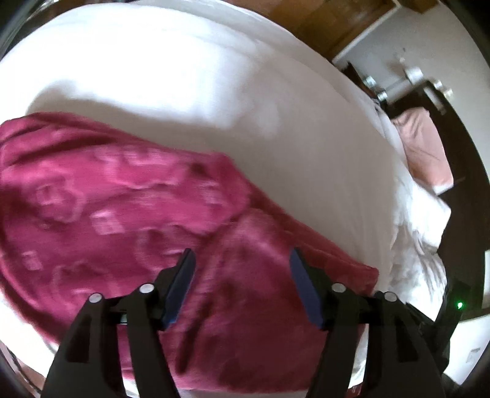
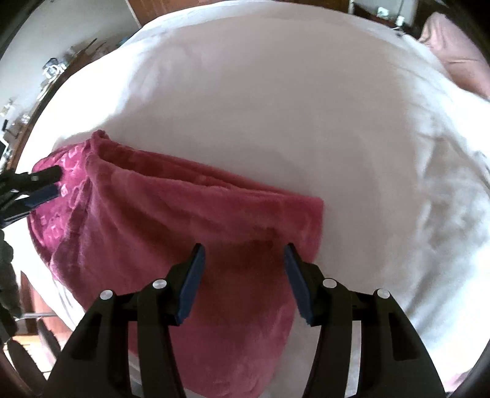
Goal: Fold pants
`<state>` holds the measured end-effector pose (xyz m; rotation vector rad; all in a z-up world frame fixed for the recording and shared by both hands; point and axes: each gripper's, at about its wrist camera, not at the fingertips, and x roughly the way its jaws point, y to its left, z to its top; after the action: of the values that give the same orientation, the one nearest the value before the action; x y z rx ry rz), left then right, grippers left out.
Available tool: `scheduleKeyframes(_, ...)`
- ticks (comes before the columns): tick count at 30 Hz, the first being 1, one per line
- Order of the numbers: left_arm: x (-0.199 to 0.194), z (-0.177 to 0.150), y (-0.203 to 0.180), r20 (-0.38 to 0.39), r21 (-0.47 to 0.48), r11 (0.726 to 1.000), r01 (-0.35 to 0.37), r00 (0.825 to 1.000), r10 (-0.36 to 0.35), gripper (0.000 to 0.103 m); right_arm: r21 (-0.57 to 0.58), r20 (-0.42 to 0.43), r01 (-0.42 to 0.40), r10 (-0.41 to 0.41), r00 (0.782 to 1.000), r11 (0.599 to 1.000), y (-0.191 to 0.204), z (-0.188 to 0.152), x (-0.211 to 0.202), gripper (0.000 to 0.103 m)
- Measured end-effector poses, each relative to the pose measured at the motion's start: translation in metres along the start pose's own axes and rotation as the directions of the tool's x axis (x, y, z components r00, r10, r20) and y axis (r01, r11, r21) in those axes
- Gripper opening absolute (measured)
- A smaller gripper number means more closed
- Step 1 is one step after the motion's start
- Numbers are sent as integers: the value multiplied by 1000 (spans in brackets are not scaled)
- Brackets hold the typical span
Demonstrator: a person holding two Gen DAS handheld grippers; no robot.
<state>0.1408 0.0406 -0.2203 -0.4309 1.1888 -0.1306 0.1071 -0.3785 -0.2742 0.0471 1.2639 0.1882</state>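
Observation:
Fuzzy magenta pants (image 1: pixel 128 208) with a paler pink pattern lie folded over on a white bed (image 1: pixel 214 91). My left gripper (image 1: pixel 242 257) is open and hovers just above the cloth, holding nothing. In the right wrist view the pants (image 2: pixel 183 214) show their plain inner side, with the patterned part at the left. My right gripper (image 2: pixel 243 251) is open above the pants' right end, empty. The left gripper (image 2: pixel 46 186) also shows in the right wrist view at the pants' left end, its fingers apart.
The white bedding (image 2: pixel 306 107) spreads behind and to the right of the pants. A pink pillow (image 1: pixel 425 150) lies at the bed's far side and also shows in the right wrist view (image 2: pixel 456 52). A cluttered shelf (image 2: pixel 46 79) stands at left, and wooden floor (image 1: pixel 321 21) lies beyond the bed.

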Motion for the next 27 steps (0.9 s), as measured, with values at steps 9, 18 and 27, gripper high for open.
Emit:
scheduleKeyframes(9, -58, -8, 119, 84, -222, 972, -81, 991, 102, 68, 4, 27, 67, -67, 997, 998, 40, -10, -9, 55)
scheduleKeyframes(18, -105, -10, 220, 156, -367, 919, -143, 965, 212, 79, -60, 33, 61, -59, 998, 996, 109, -3, -6, 55)
scheduleKeyframes(27, -86, -9, 296, 122, -475, 876, -87, 979, 163, 80, -66, 14, 86, -85, 996, 994, 143, -6, -5, 56)
